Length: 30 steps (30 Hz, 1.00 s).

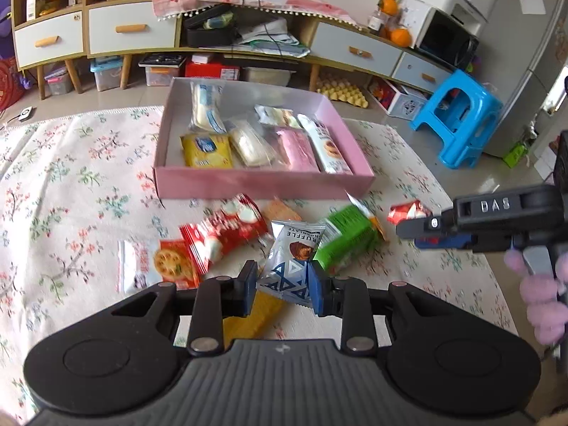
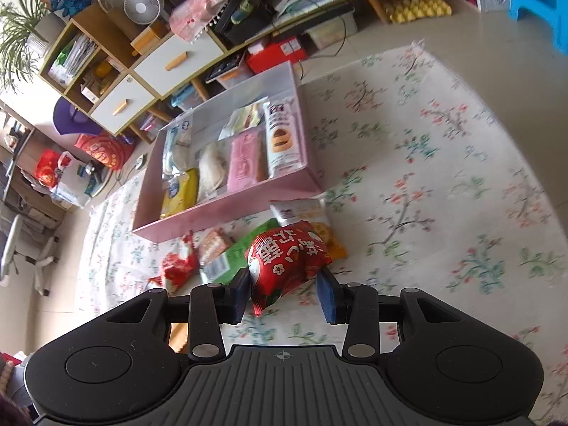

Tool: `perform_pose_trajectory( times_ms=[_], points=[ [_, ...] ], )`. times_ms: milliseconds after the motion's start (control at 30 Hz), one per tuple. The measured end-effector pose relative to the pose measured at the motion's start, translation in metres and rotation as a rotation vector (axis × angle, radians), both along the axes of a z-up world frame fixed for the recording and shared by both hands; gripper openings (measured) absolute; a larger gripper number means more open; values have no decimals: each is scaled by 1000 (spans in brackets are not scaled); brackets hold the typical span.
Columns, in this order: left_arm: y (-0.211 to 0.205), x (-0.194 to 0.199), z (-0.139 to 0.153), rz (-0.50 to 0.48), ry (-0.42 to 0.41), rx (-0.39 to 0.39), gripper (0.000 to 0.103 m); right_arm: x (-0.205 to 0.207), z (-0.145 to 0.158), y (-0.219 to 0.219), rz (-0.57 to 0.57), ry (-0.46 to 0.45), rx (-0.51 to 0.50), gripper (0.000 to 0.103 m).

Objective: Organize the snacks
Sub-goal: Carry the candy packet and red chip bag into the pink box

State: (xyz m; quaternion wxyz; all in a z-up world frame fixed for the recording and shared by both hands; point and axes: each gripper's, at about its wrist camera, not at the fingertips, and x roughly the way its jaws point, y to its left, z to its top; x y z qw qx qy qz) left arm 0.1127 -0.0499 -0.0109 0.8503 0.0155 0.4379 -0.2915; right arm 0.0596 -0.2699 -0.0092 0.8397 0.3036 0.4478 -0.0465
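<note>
My left gripper (image 1: 285, 289) is shut on a silver and blue truffle chocolate packet (image 1: 289, 266), held just above the loose snacks. Around it on the floral cloth lie a red packet (image 1: 223, 234), a green packet (image 1: 344, 238), a cracker packet (image 1: 159, 266) and an orange packet (image 1: 262, 316). My right gripper (image 2: 284, 293) is shut on a small red packet (image 2: 284, 266) with white characters. That gripper (image 1: 426, 227) also shows at the right of the left wrist view. Beyond the pile stands an open pink box (image 1: 262, 181) (image 2: 230, 209) holding several wrapped snacks in rows.
A floral cloth (image 2: 443, 177) covers the floor area. A blue plastic stool (image 1: 461, 117) stands to the right, and a low cabinet (image 1: 142, 28) with drawers runs behind the box. A hand in a purple glove (image 1: 543, 301) holds the right gripper.
</note>
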Motion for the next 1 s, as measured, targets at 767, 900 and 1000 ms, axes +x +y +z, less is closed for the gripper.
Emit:
perform_pose_trajectory(
  times_ms=[767,900,1000],
  points=[
    [-18,95,-11,178,-58,-106,27,79,-10,-12,-87,-173,52,40],
    [-27,101,-19,186,-88,-75,27,89,-16,-11,-94,-170,22,40],
    [-33,103,-24,181,-99,-61,28,96,-18,-8,-84,-178,1,41]
  ],
)
